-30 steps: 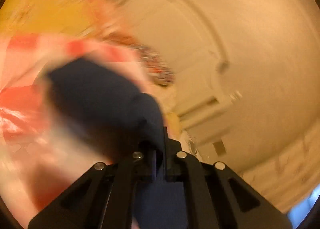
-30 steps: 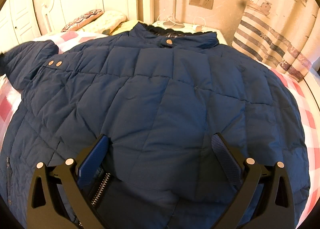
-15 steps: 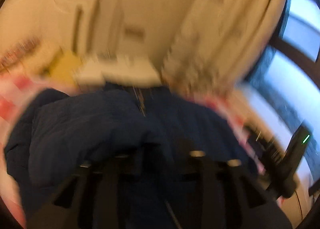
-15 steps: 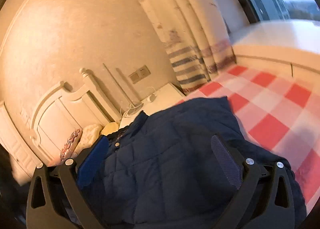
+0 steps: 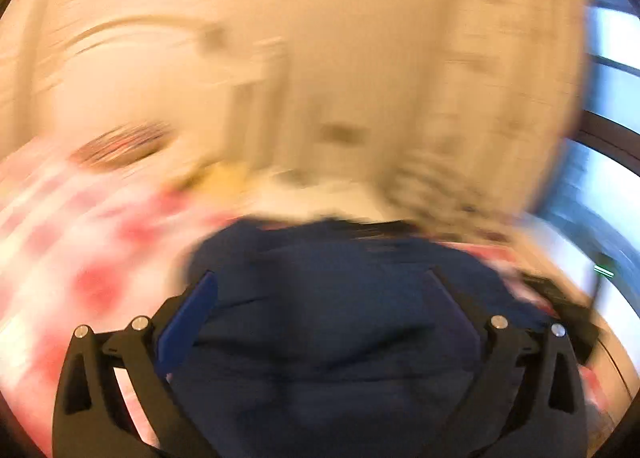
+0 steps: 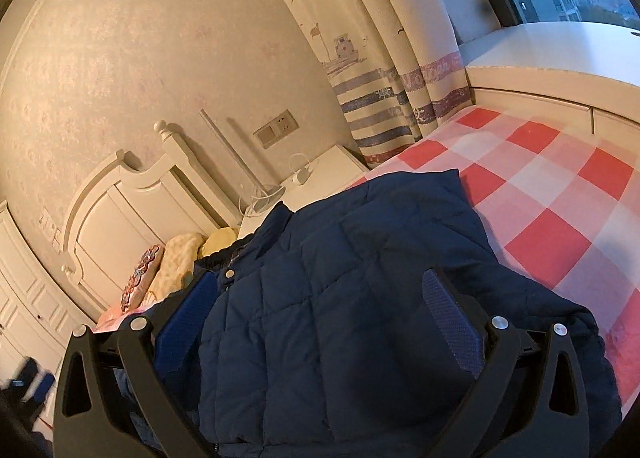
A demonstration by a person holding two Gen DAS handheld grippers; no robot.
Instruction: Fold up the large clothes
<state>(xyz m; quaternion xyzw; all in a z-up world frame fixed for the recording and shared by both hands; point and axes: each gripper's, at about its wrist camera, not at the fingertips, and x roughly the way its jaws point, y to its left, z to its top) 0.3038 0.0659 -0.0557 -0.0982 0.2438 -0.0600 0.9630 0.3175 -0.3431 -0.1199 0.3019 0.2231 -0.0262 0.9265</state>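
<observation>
A navy quilted jacket point(image 6: 360, 258) lies on the red-and-white checked bedspread point(image 6: 540, 193), its collar point(image 6: 256, 246) toward the headboard. My right gripper point(image 6: 320, 278) hangs open low over the jacket's body, the pads wide apart with fabric under them. The left wrist view is heavily blurred. In it my left gripper point(image 5: 320, 276) is over the same jacket point(image 5: 340, 318), its jaws opening wide, with cloth lying beneath and the blue pads point(image 5: 192, 314) pressing on nothing. Checked bedspread point(image 5: 80, 238) shows to its left.
A white headboard point(image 6: 132, 209) and pillows point(image 6: 176, 262) stand at the bed's head. Beside them is a white nightstand point(image 6: 328, 173) with a cable. A striped curtain point(image 6: 380, 77) and a window ledge point(image 6: 560, 53) border the bed's far side.
My left gripper was shut on navy fabric a second ago; it has let go, opened wide and swung across over the jacket. The right gripper rolled and shifted toward the jacket's curtain side, then held still.
</observation>
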